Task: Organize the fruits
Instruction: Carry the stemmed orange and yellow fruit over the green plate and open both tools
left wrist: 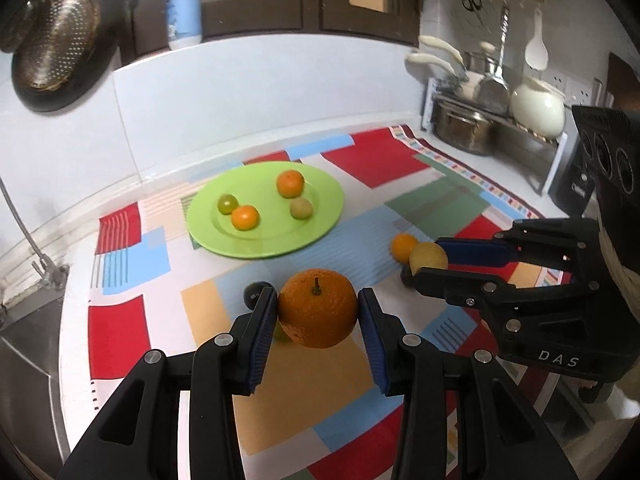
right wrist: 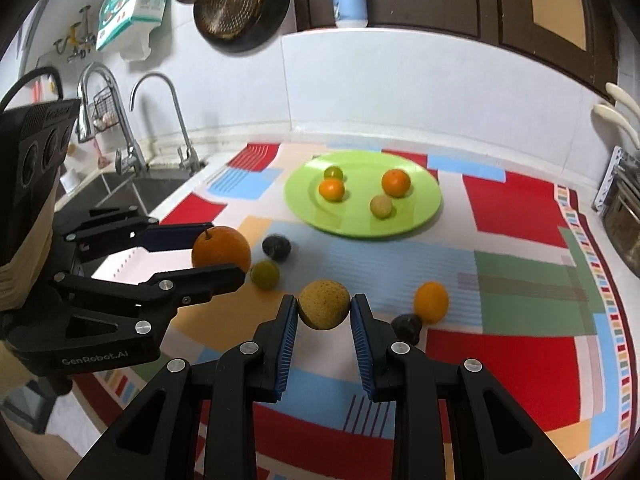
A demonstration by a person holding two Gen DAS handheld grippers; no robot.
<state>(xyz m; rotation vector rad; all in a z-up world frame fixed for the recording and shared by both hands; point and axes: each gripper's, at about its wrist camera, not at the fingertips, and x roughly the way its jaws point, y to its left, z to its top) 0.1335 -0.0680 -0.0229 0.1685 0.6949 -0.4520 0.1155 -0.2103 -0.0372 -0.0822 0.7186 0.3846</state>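
The left claw is gripping a large orange with a short stem, its blue pads pressing on either side of the fruit and holding it clear above the patchwork cloth that is covering the tabletop. The right claw is clamping a smaller, speckled yellow-brown round fruit between its own blue pads, likewise lifted off the cloth. In the left wrist view the right claw is showing at the right side with that yellow-brown fruit at its tips; in the right wrist view the left claw is showing at the left with the orange at its tips. A lime-green plate is sitting farther back on the cloth, carrying four small fruits: two small oranges, a green one and a pale yellow-green one. Still lying on the cloth between the claws and the plate are a dark fruit and a small green fruit, near each other just beside the left claw, and a small orange fruit with another dark fruit touching or nearly touching it, just to the right of the right claw. A sink with two curved taps is lying beyond the cloth's left edge, and a pot rack is standing at the tabletop's far right corner.
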